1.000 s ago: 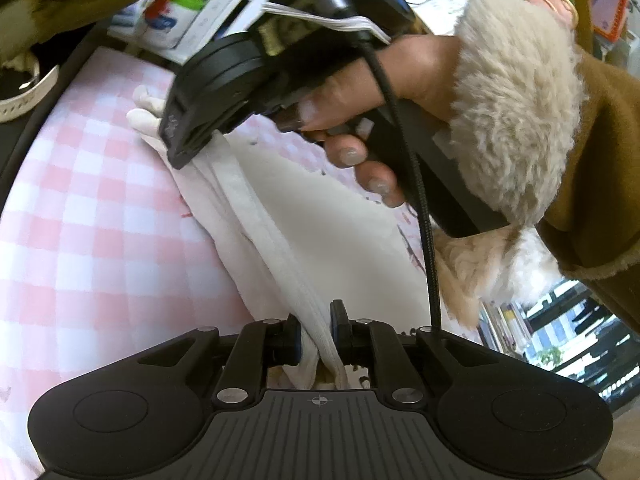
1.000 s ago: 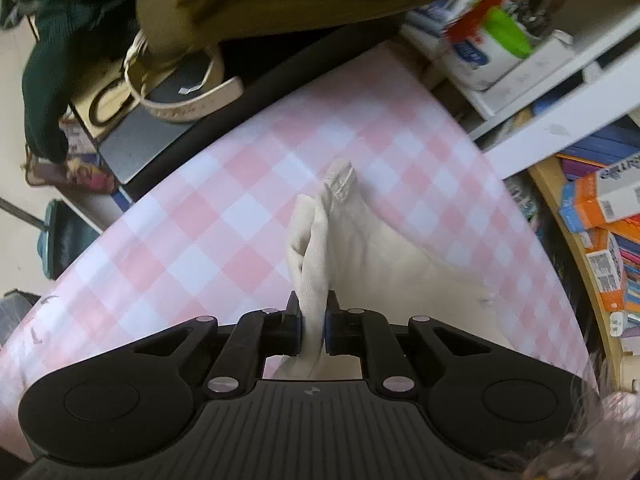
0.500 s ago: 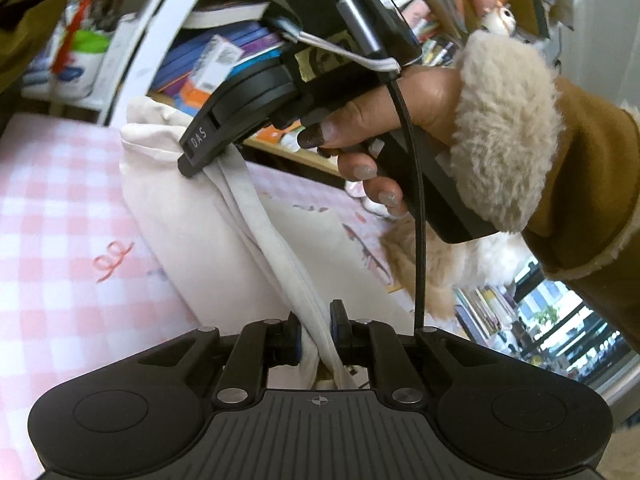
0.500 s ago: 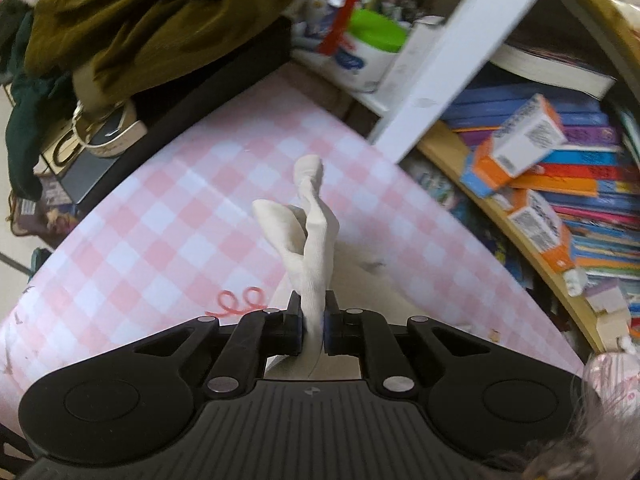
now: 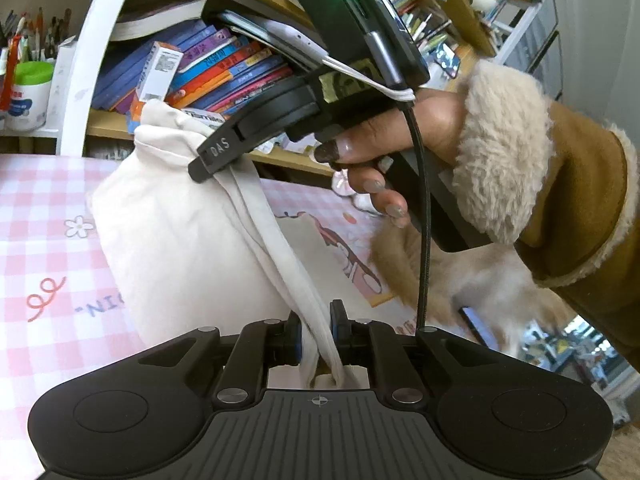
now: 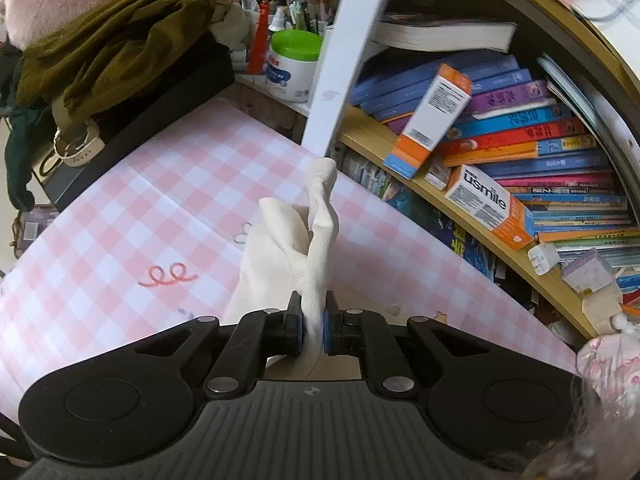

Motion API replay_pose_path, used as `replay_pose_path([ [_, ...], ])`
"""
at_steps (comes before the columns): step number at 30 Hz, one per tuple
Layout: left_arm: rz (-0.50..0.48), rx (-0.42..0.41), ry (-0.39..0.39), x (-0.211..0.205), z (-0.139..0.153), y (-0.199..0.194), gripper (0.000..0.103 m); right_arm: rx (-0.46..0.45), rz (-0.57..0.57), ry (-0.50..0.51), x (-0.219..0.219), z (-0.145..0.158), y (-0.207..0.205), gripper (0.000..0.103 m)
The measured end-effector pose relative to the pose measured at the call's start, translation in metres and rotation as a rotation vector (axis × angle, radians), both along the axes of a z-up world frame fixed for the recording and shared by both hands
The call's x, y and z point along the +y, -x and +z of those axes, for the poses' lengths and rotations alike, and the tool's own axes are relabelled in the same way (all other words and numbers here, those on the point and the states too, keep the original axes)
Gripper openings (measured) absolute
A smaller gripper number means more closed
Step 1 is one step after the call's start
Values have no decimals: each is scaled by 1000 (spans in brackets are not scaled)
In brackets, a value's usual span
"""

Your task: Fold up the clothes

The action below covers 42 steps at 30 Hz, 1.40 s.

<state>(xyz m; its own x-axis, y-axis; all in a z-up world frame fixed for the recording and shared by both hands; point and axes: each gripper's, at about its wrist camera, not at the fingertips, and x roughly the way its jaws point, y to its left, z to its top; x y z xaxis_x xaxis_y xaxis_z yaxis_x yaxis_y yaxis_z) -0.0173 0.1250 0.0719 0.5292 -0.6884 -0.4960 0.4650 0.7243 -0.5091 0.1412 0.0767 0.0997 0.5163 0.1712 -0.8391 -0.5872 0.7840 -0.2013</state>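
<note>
A cream-white garment [image 5: 180, 240] hangs lifted above the pink checked tablecloth [image 5: 48, 248]. My left gripper [image 5: 314, 338] is shut on a bunched edge of it. My right gripper [image 6: 313, 330] is shut on another bunched edge of the garment [image 6: 280, 248], which stands up past the fingers. In the left wrist view the right gripper [image 5: 216, 160] shows ahead and higher, held by a hand in a fur-cuffed sleeve, with the cloth stretched between the two grippers.
A curved wooden bookshelf [image 6: 500, 128] full of books and boxes runs along the far side of the table. A white post [image 6: 344, 48], a green-lidded tub [image 6: 294, 64] and pens stand behind. Olive clothes [image 6: 112, 40] lie piled at the left.
Both grippers have risen and tilted up with the garment, lifting it off the tablecloth. The bookshelf has come into view in both cameras. Both grips are unchanged.
</note>
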Motion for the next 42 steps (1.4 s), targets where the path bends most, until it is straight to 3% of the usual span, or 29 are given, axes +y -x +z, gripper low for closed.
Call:
replay_pose_path([
  [9, 98, 3, -58, -71, 16, 0, 11, -37, 76, -112, -86, 9, 0, 8],
  [16, 107, 24, -124, -132, 19, -4, 11, -55, 105, -180, -147, 15, -2, 8],
  [23, 78, 129, -213, -188, -8, -21, 13, 3, 33, -234, -212, -25, -8, 8],
  [27, 44, 235, -228, -211, -33, -27, 32, 48, -62, -270, -247, -62, -15, 10],
  [29, 17, 262, -227, -218, -37, -24, 38, 63, -128, -282, -263, -77, -17, 16],
  [32, -5, 250, -205, -217, -32, -15, 51, 87, -244, -344, -291, -94, -14, 41],
  [34, 2, 239, -175, -207, -25, -10, 52, 110, -317, -422, -310, -99, -6, 44],
  [39, 143, 246, -108, -162, -12, -10, 53, 81, -447, -566, -347, -94, 34, 60],
  [42, 250, 254, -115, -129, -16, -9, 53, 63, -469, -615, -358, -83, 66, 63],
])
